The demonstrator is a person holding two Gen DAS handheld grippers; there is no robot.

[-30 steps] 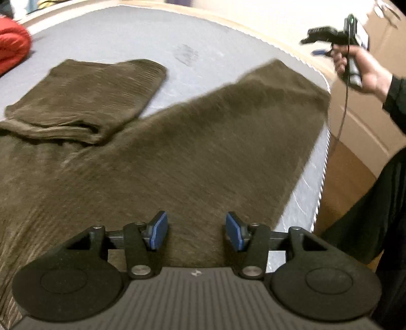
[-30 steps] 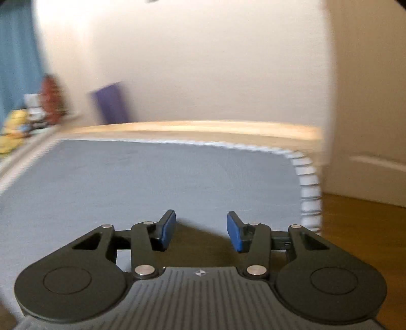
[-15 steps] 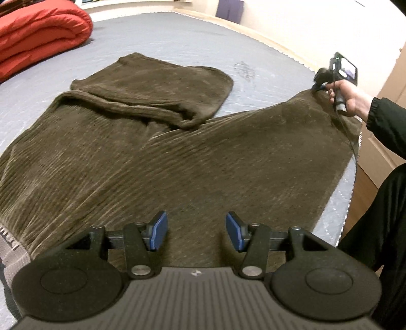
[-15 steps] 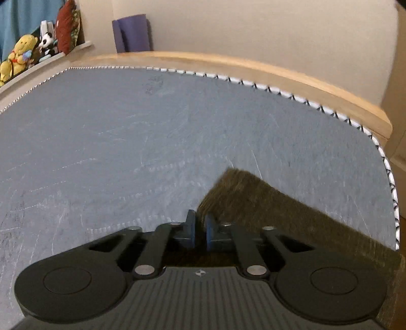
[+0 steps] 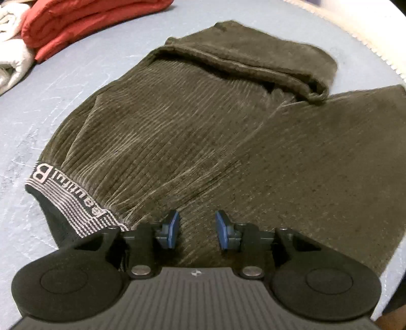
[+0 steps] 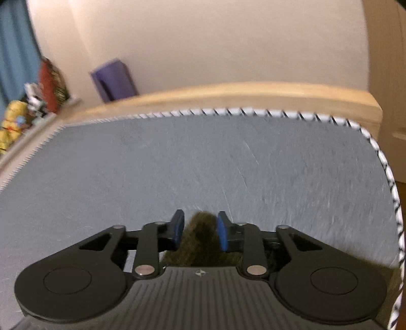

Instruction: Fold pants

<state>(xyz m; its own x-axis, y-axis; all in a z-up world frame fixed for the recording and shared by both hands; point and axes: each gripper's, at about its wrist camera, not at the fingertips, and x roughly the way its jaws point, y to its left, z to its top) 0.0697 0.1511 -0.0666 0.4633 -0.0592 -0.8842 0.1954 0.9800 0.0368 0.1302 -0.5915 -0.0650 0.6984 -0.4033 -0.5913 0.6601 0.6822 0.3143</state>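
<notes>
Lying spread across the grey bed [image 5: 83,66], the brown corduroy pants [image 5: 203,127] fill most of the left wrist view. Far left there's a red blanket [image 5: 76,22] on the bed, then the striped waistband [image 5: 68,200] at the pants' near-left edge, and one leg folded back over itself up top. The left gripper [image 5: 197,229] hovers right over the waist area, just right of that waistband; its jaws have just been closing to a narrow gap, nothing pinched that I can see. Over on the right, the right gripper [image 6: 200,229] sits at a leg's tip with fabric between its pads [image 6: 177,228]; its jaws have just been opening, so no grip.
</notes>
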